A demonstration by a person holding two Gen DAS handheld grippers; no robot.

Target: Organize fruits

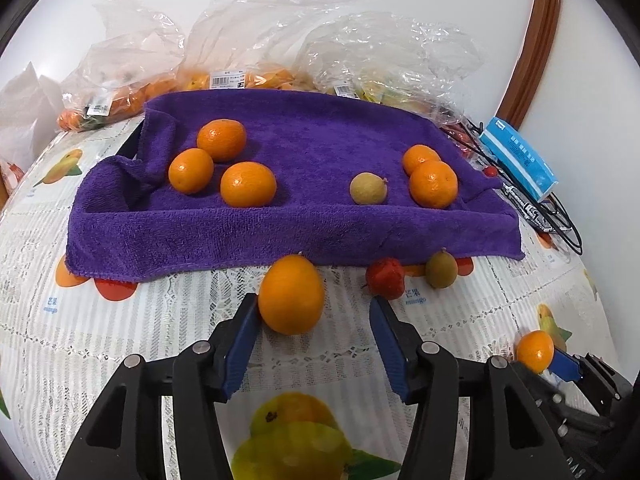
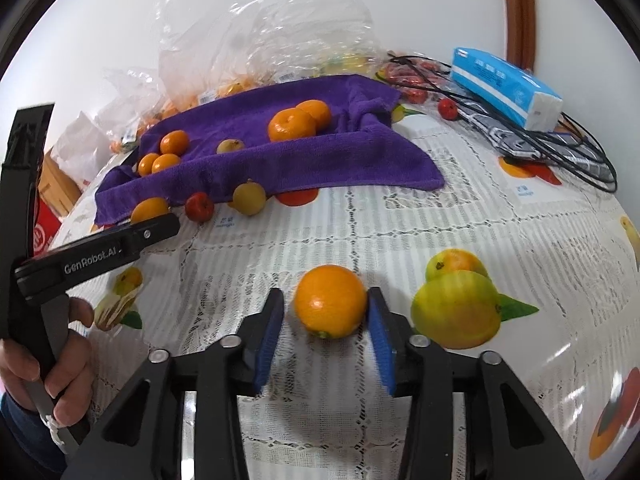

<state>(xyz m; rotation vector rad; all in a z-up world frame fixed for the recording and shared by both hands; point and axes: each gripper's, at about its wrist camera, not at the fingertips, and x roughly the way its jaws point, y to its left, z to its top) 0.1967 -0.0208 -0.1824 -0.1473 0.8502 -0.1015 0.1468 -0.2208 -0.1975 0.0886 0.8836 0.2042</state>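
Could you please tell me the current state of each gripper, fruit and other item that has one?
Left gripper: open, one pad against an orange on the table.
Right gripper: open, a second orange between its pads.
Purple towel: spread out, rumpled, holding five oranges and a yellow fruit.
Red fruit: loose on the tablecloth.
Green fruit: loose beside it.
Plastic bags: open, crumpled.

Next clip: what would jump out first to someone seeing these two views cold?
The purple towel at the back of the fruit-print tablecloth draws the eye, with five oranges and one pale yellow fruit on it. Up close, each pair of tongs has an orange between open blue pads: the left tongs around the left orange, the right tongs around the right orange, both resting on the cloth.
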